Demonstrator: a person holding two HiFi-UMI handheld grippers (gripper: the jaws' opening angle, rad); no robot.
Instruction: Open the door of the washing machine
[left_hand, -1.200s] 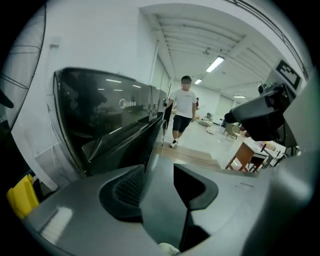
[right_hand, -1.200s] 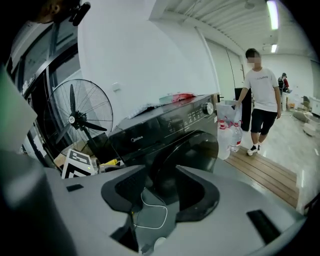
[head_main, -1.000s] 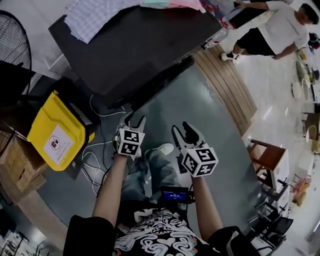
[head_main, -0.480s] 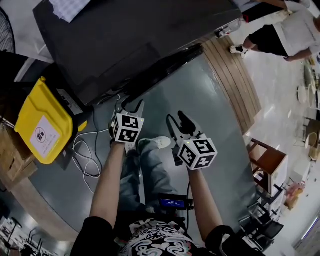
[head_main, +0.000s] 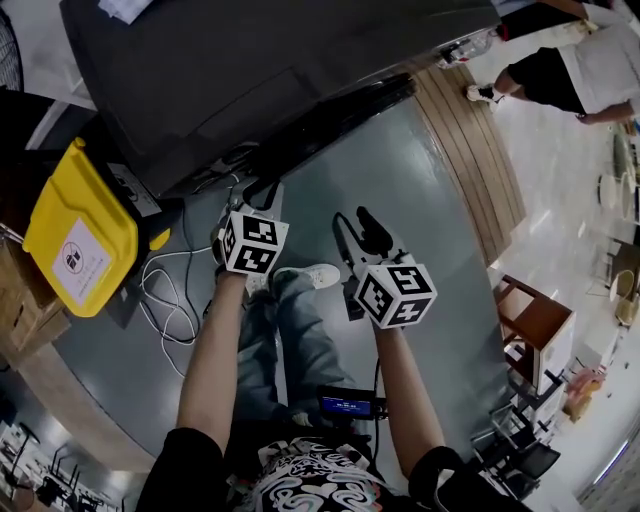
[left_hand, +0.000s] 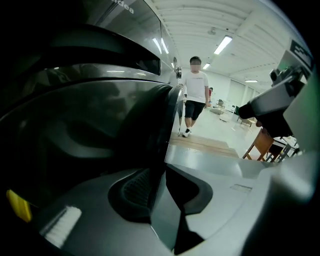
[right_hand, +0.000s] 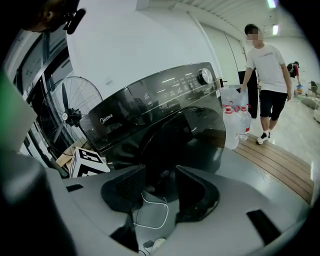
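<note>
The dark washing machine (head_main: 280, 60) fills the top of the head view; its round door (head_main: 340, 115) juts out along the front. My left gripper (head_main: 262, 192) is at the door's rim. In the left gripper view the door's edge (left_hand: 167, 125) runs down between the pads, and the jaws of my left gripper (left_hand: 159, 195) are closing on it. My right gripper (head_main: 355, 228) hangs open over the grey floor, apart from the machine. In the right gripper view my right gripper (right_hand: 160, 192) has nothing between its pads and faces the door (right_hand: 175, 145).
A yellow bin (head_main: 80, 230) and loose white cables (head_main: 165, 290) lie left of the machine. A wooden platform (head_main: 470, 150) runs along its right, with water bottles (right_hand: 237, 125) and a person (right_hand: 267, 75) there. A fan (right_hand: 65, 115) stands at the left, a chair (head_main: 535, 330) at the right.
Both grippers have come down and closer to the machine's front. The left gripper's jaws, wide open before, have narrowed at the door's rim. The right gripper stays open.
</note>
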